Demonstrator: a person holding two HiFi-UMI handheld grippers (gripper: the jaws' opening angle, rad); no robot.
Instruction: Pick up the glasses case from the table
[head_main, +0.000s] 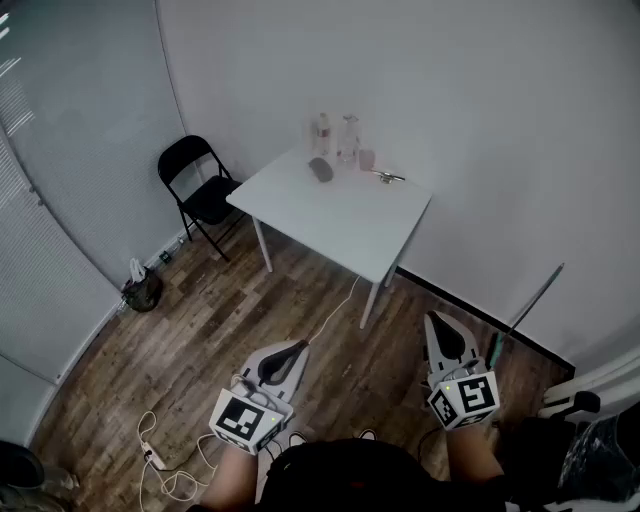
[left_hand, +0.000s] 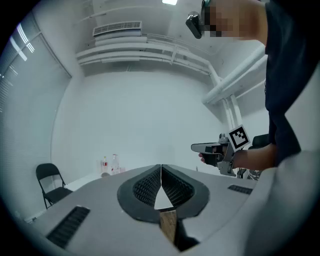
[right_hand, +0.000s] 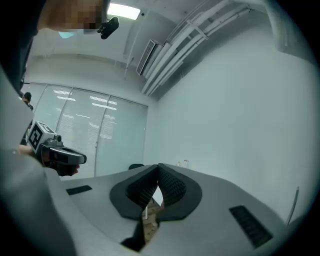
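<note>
a: how do we hold the left gripper (left_hand: 161, 167)?
b: its jaws meet at the tips with nothing between them. we keep it level above the floor (head_main: 200, 340), short of the table (head_main: 380, 235).
a: and the right gripper (right_hand: 158, 167)?
b: the same. its jaws are pressed together and empty, and it sits level beside the left one.
a: where is the case (head_main: 321, 169)?
b: it lies flat on the table, a dark oval well ahead of both grippers, on the far part of the top near the wall. it sits ahead of the left gripper and a little to its right, and ahead and to the left of the right gripper. we touch it with neither.
a: what do we see around it?
b: two clear bottles (head_main: 348, 138) stand just beyond it against the wall, and a small cup (head_main: 366, 159) is just to their right. farther right lies a small thing we cannot make out. a black chair (head_main: 195, 180) stands ahead and to the left of the left gripper, beside the table.
</note>
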